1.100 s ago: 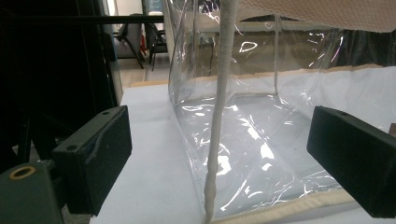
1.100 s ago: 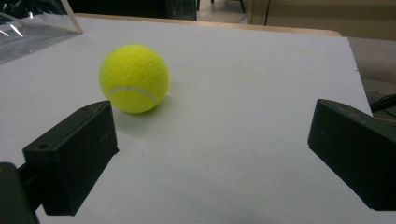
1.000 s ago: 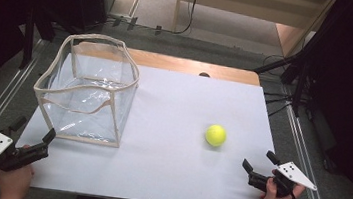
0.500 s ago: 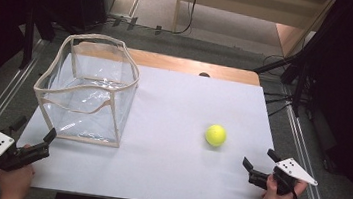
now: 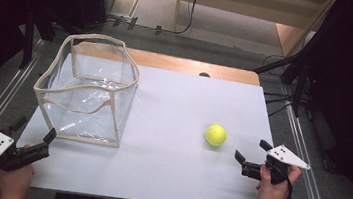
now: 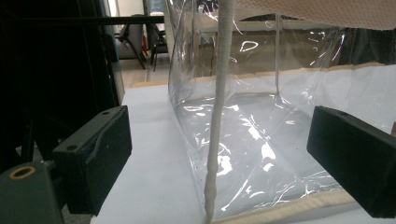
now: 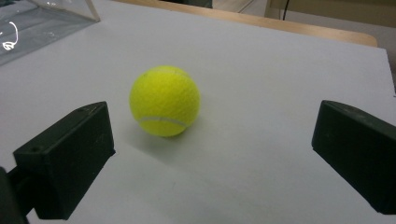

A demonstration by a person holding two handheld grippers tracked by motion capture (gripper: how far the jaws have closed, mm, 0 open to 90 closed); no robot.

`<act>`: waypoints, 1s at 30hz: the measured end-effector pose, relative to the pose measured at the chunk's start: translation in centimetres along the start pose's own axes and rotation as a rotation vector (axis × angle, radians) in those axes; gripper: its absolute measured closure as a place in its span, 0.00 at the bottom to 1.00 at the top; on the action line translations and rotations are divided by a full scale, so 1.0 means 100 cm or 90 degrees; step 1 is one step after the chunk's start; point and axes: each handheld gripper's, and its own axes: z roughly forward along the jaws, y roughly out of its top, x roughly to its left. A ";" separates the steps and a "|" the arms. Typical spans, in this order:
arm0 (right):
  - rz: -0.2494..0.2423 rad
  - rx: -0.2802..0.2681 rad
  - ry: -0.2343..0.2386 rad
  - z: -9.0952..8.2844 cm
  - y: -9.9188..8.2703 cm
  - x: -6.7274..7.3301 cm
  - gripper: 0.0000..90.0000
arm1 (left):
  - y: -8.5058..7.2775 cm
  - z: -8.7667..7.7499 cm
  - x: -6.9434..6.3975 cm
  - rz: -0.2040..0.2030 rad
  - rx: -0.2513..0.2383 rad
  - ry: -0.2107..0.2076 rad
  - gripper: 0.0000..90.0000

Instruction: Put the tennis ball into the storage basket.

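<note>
- Tennis ball (image 5: 215, 134), yellow-green, sits on the white table top (image 5: 169, 149), right of centre, nothing touching it.
- Right gripper (image 5: 250, 155) is held by the person's right hand (image 5: 271, 183) at the table's near right edge, just beside the ball on its near right side, not in contact.
- Right gripper view: tennis ball (image 7: 165, 101) lies ahead of the jaws, nearer the left one, resting on the table top (image 7: 261, 140); white seam line faces the camera. Jaws spread wide, nothing between them.
- Left gripper (image 5: 34, 138) is held by the left hand (image 5: 14, 181) at the near left corner, tips just beside the near left corner of the clear plastic bin (image 5: 87, 94).
- Left gripper view: jaws spread wide, holding nothing; the bin's cream-trimmed corner edge (image 6: 217, 130) stands upright between them, a little farther on, contact cannot be told.
- Clear plastic bin (image 6: 261, 116) stands upright on the left half of the table, open top, cream fabric rim wavy, inside looks empty.
- Ball and bin are well apart, ball on the right half, bin on the left.
- Bare wooden strip (image 5: 193, 66) shows along the far edge of the table.
</note>
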 end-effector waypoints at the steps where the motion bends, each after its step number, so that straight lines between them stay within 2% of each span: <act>1: -0.001 0.000 0.003 0.001 0.002 0.000 0.00 | 0.000 0.000 0.000 0.000 -0.001 0.000 0.08; 6: -0.020 0.023 0.002 0.009 0.013 0.004 0.00 | 0.000 0.000 0.000 0.001 0.000 -0.001 0.08; 12: -0.037 0.035 0.017 0.017 0.024 0.007 0.00 | 0.000 0.000 0.000 0.005 0.001 -0.001 0.08; 19: -0.060 0.085 0.029 0.032 0.038 0.015 0.00 | 0.000 0.000 0.000 0.004 0.002 -0.001 0.08; 23: -0.055 0.108 0.034 0.040 0.043 0.016 0.00 | 0.000 0.000 0.000 0.004 0.001 -0.001 0.08; 30: -0.065 0.153 0.040 0.054 0.050 0.019 0.00 | 0.000 0.000 0.000 0.003 0.001 -0.002 0.08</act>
